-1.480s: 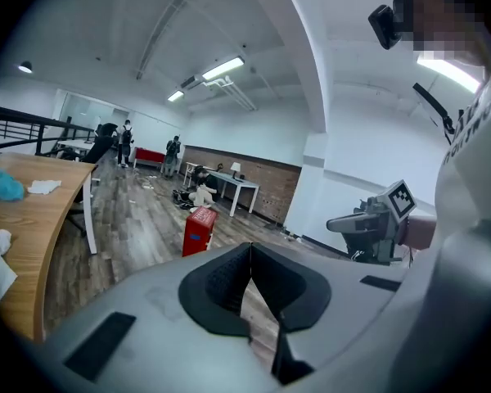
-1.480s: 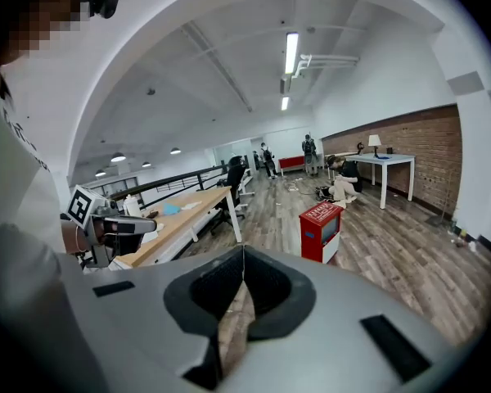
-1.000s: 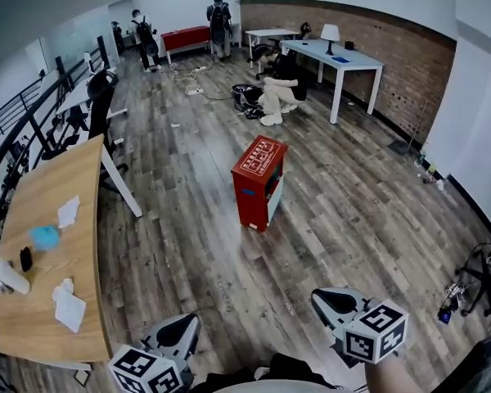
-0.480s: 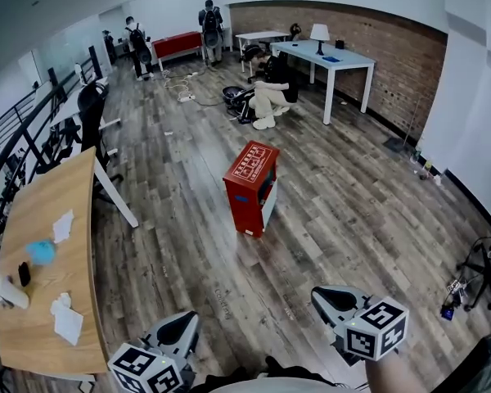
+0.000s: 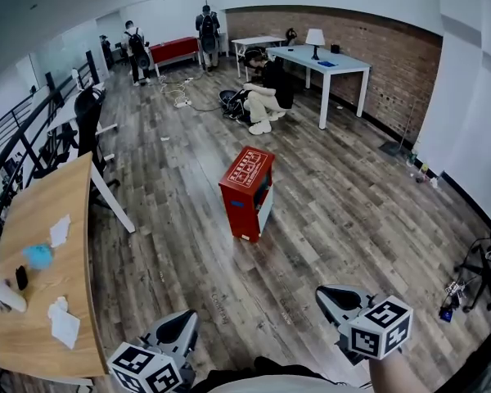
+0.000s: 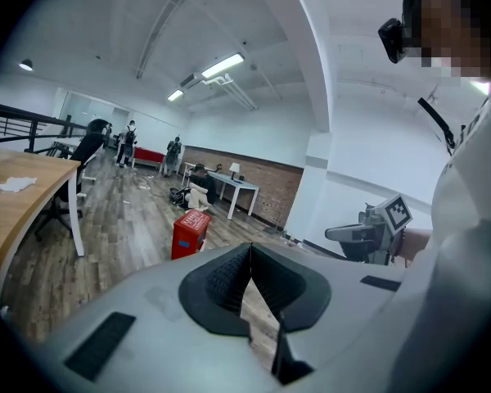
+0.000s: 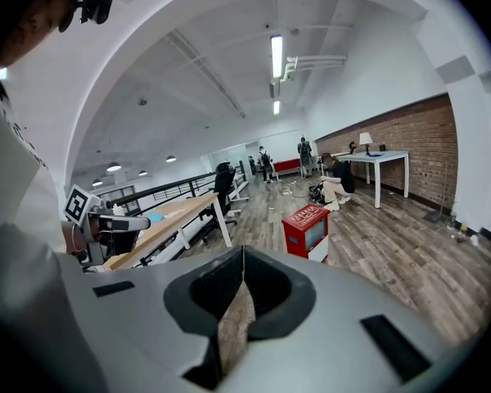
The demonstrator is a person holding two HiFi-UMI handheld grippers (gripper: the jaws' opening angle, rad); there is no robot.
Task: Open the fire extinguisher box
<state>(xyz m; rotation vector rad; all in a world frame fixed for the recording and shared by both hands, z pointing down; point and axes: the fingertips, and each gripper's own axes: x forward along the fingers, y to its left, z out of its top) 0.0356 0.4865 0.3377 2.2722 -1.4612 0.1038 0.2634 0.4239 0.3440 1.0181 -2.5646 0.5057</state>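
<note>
Across the middle of the room, the wooden floor (image 5: 352, 219) takes up most of your head view, with a brick wall (image 5: 393, 64) along its far right side. On your left a long wooden counter (image 5: 41, 244) runs away from you, carrying sheets of paper (image 5: 63, 326) and a small blue thing (image 5: 38, 256).

Ahead of you, well apart from both grippers and from the counter, the red box (image 5: 244, 195) stands alone on the floor. It is upright, so its long axis is vertical and its printed top faces the ceiling. The longer edge of that top runs roughly away from you, leaning a little to the right. A plain red side with a small blue sticker is turned toward you. The windowed front points to your right.

Beyond the box, a person (image 5: 262, 97) crouches on the floor.

Your left gripper (image 5: 173, 334) and right gripper (image 5: 340, 301) hang low at the near edge of the view, level with each other. On each the jaws are pressed together with nothing between them.
</note>
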